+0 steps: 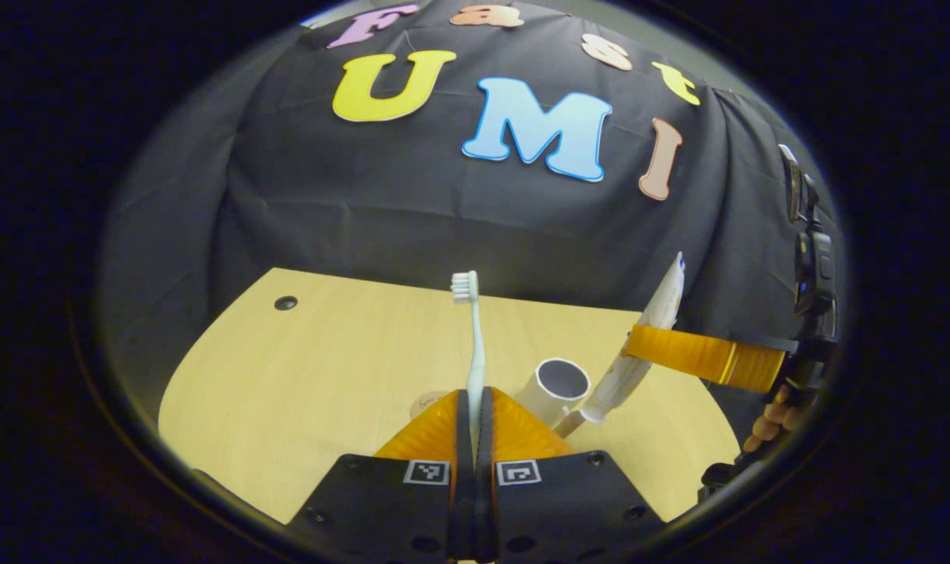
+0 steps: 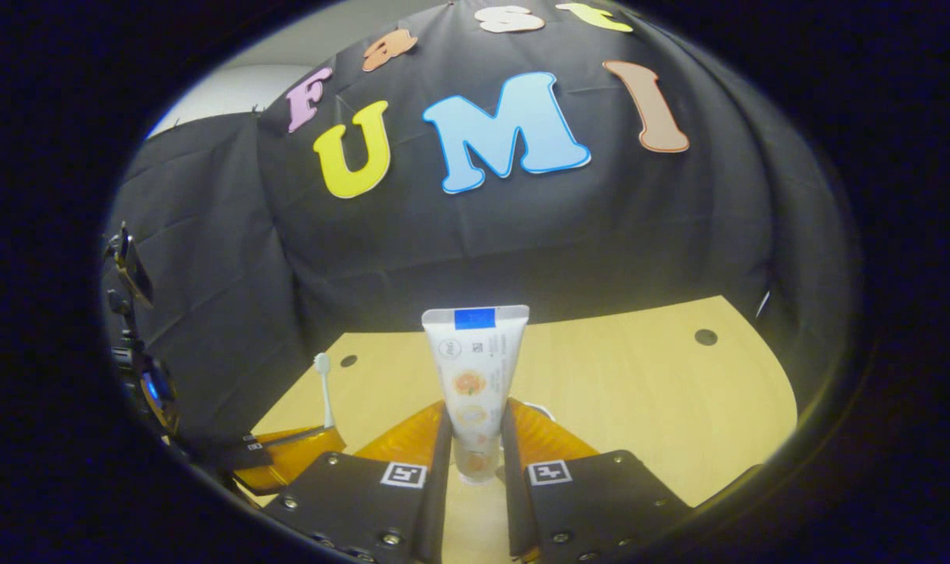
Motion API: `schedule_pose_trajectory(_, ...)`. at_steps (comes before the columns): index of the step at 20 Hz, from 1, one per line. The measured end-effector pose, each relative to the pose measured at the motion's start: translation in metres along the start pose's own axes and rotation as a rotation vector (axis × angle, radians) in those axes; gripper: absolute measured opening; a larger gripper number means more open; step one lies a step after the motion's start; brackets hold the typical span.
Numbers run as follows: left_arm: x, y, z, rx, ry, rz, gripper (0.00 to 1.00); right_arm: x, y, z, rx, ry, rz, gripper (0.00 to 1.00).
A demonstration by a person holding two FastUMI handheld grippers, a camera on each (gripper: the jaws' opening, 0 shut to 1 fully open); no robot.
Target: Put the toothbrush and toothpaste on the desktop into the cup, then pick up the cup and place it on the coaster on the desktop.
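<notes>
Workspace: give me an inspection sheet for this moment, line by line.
Surface: pale wood desktop with a dark round hole.
Job's things: toothbrush upright, bristles up; toothpaste upright, cap down; cup open, nothing seen inside; coaster partly hidden.
Clutter: nothing seen.
Grippers: left gripper fingers pressed on the toothbrush; right gripper fingers pressed on the toothpaste.
Cables: nothing seen.
Surroundings: black cloth wall.

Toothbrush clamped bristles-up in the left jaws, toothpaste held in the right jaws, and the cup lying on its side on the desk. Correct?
Not quite: in the left gripper view the cup stands upright, open mouth up. The toothbrush and toothpaste are held as you say.
</notes>
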State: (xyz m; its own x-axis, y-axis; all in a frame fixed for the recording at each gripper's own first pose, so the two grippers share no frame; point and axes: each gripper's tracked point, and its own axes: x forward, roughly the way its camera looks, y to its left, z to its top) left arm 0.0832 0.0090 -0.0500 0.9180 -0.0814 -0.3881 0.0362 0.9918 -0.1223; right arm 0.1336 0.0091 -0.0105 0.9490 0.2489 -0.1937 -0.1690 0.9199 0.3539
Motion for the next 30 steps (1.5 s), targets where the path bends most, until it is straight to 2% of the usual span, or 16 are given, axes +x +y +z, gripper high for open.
schedule_pose_trajectory(5, -0.005, 0.001, 0.023, 0.025, -0.066, 0.012, 0.08, 0.039, -0.021, 0.012, -0.029, -0.049, -0.047, 0.32)
schedule_pose_trajectory(7, -0.005, 0.002, 0.03, 0.029, -0.082, 0.018, 0.07, 0.053, -0.027, 0.004, -0.043, -0.033, -0.059, 0.34)
schedule_pose_trajectory(9, -0.009, 0.003, 0.036, 0.03, -0.097, 0.023, 0.08, 0.069, -0.034, -0.01, -0.073, -0.002, -0.074, 0.3)
schedule_pose_trajectory(15, -0.014, 0.007, 0.031, 0.017, -0.088, 0.035, 0.07, 0.099, -0.035, -0.048, -0.163, 0.09, -0.079, 0.33)
schedule_pose_trajectory(17, -0.017, 0.01, 0.029, 0.009, -0.085, 0.037, 0.07, 0.105, -0.037, -0.064, -0.183, 0.129, -0.084, 0.31)
schedule_pose_trajectory(21, -0.019, 0.014, 0.028, 0.004, -0.08, 0.042, 0.08, 0.111, -0.041, -0.082, -0.222, 0.191, -0.102, 0.34)
schedule_pose_trajectory(24, -0.021, 0.017, 0.025, 0.0, -0.076, 0.047, 0.08, 0.109, -0.043, -0.091, -0.243, 0.216, -0.117, 0.36)
schedule_pose_trajectory(25, -0.021, 0.018, 0.023, -0.001, -0.075, 0.045, 0.08, 0.108, -0.044, -0.094, -0.246, 0.224, -0.119, 0.34)
schedule_pose_trajectory(27, -0.021, 0.018, 0.022, -0.001, -0.072, 0.047, 0.08, 0.107, -0.044, -0.093, -0.251, 0.223, -0.121, 0.38)
schedule_pose_trajectory(28, -0.021, 0.018, 0.022, -0.002, -0.072, 0.047, 0.08, 0.106, -0.043, -0.093, -0.254, 0.222, -0.124, 0.35)
schedule_pose_trajectory(30, -0.02, 0.019, 0.02, -0.004, -0.07, 0.046, 0.08, 0.104, -0.044, -0.091, -0.262, 0.218, -0.131, 0.4)
